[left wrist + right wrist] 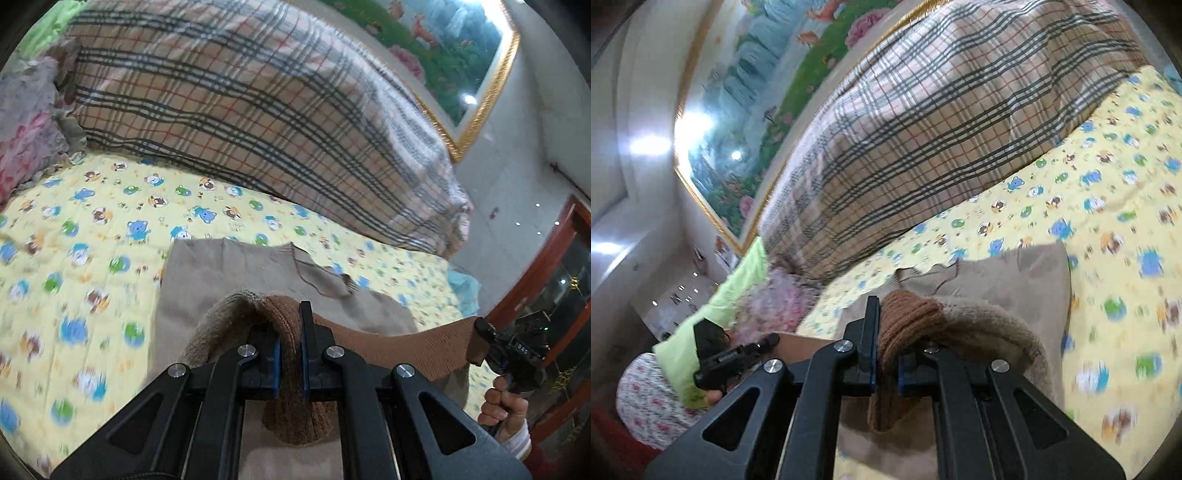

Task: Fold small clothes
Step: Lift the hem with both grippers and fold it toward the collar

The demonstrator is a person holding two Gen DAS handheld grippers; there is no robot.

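A brown knit garment (288,332) with a beige body (229,273) lies on the yellow cartoon-print sheet (92,229). My left gripper (290,325) is shut on its ribbed brown hem and holds it lifted off the sheet. The hem stretches right to my right gripper (480,339), which also pinches it. In the right wrist view my right gripper (886,332) is shut on the brown ribbed hem (905,314), with the beige body (1015,273) spread beyond. My left gripper (764,343) shows there at the left, hand-held.
A plaid quilt (258,103) is piled along the far side of the bed. Floral pillows (26,129) lie at the left. A gold-framed painting (461,55) hangs on the wall. A wooden cabinet (546,266) stands at the right.
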